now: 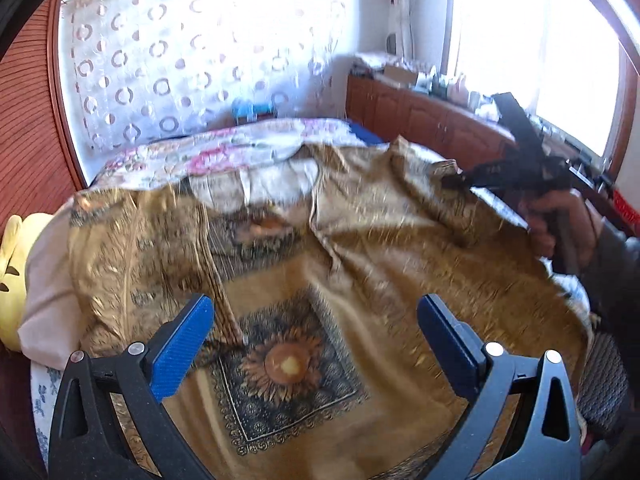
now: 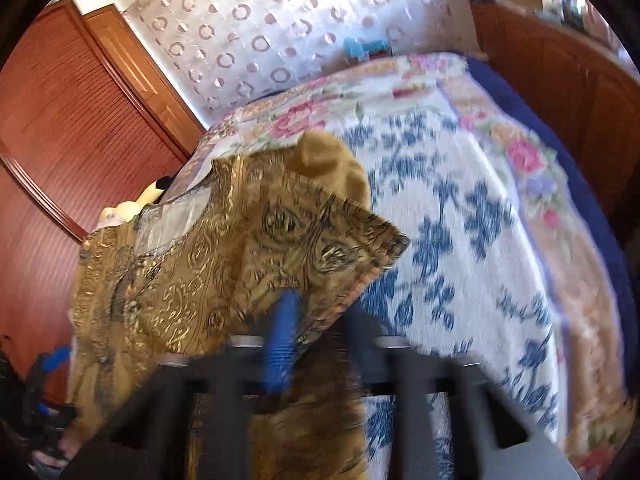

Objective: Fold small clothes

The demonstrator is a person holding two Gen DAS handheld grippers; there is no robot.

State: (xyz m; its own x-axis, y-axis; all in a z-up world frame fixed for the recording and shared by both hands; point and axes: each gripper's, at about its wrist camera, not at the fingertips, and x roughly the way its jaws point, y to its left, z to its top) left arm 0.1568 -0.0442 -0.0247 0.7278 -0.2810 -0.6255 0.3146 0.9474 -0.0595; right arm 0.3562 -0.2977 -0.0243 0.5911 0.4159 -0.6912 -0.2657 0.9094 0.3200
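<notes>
A gold patterned garment (image 1: 340,248) with a sunflower print lies spread on the bed. My left gripper (image 1: 316,332) is open, its blue pads (image 1: 182,350) apart just above the cloth, holding nothing. My right gripper (image 2: 316,320) is shut on the garment's sleeve edge (image 2: 320,240) and holds it lifted off the bed; it also shows in the left wrist view (image 1: 452,180) at the garment's far right corner. The left gripper shows small at the lower left of the right wrist view (image 2: 52,364).
The bed has a floral quilt (image 2: 460,208) and a pink pillow (image 1: 44,280) with a yellow plush toy (image 1: 12,264) at left. A wooden cabinet (image 1: 420,116) with clutter runs along the window. A wooden wardrobe (image 2: 60,120) stands left.
</notes>
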